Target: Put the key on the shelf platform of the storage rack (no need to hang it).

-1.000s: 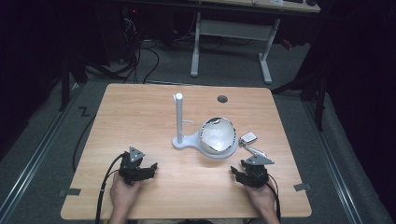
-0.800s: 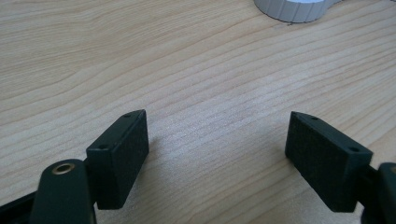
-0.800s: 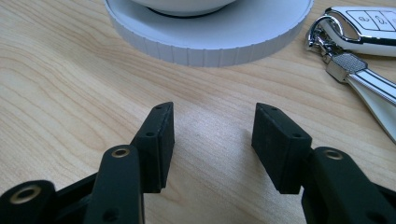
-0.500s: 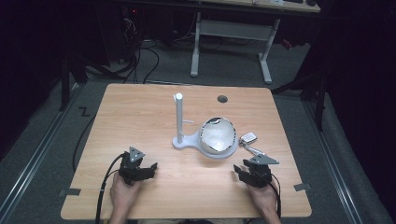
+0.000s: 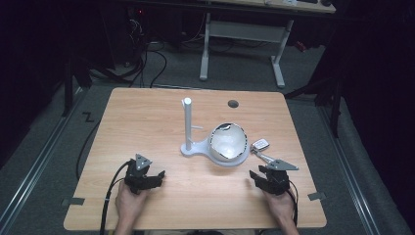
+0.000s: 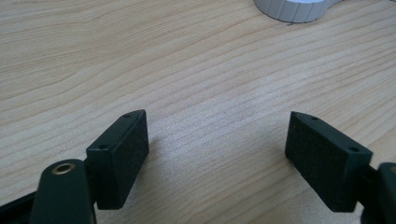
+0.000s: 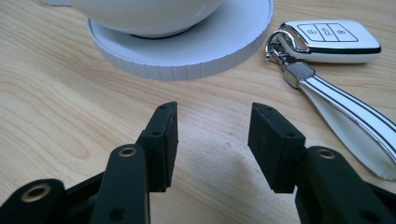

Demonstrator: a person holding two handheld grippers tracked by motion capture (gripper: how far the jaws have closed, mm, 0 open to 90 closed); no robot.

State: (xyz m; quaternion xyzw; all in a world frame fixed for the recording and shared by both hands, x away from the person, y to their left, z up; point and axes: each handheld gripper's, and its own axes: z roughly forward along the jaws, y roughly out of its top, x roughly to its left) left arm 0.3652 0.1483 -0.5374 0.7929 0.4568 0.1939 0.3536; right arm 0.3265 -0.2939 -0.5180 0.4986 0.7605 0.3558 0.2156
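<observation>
Dark floor and cables surround my wooden desk (image 5: 147, 117). Near its middle a white stand (image 5: 188, 132) carries a bowl (image 5: 227, 142) on its round base, and a car key (image 7: 338, 39) with a striped strap (image 7: 345, 121) lies just beside that base, toward the right edge. My right gripper (image 7: 212, 140) rests near the front edge, half open and empty, facing the key, probably to take it. My left gripper (image 6: 217, 154) gapes wide, empty.

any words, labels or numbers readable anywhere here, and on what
No readable text anywhere.
Car key fob: three small button icons, too small to make out; no brand mark legible.
Strap on the fob: plain stripes, no lettering.
White stand, bowl and both grippers: no markings visible.
</observation>
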